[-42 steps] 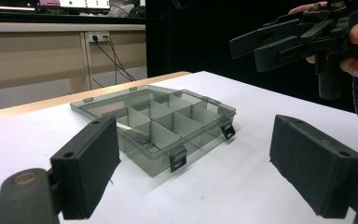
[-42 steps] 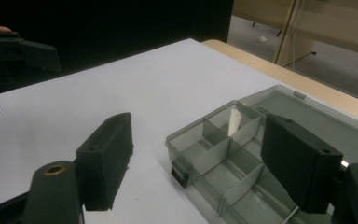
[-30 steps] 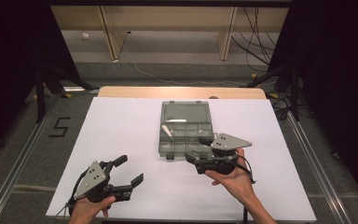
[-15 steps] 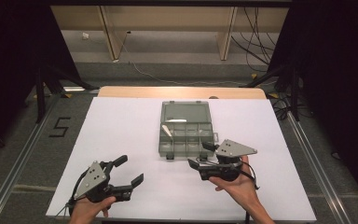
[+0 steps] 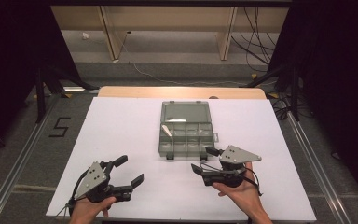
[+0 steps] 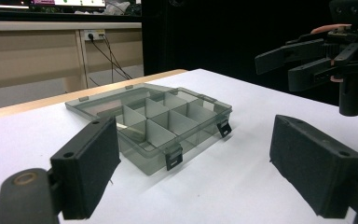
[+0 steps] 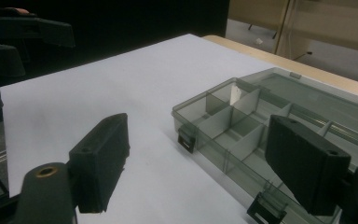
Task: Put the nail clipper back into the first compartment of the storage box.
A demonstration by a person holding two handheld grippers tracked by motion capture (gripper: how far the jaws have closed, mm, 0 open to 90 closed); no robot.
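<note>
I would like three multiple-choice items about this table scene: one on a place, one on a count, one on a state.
1. Which gripper is nearer the box?
A. the left gripper
B. the right gripper
C. both touch it

2. How many black latches are on the box's near edge?
A. two
B. four
C. none

3. How is the lid?
A. shut
B. lying apart from the box
C. open, laid flat behind the box

Answers:
1 B: the right gripper is just beside the box's near right corner, the left gripper is farther off.
2 A: two latches show.
3 C: the compartments lie uncovered.
</note>
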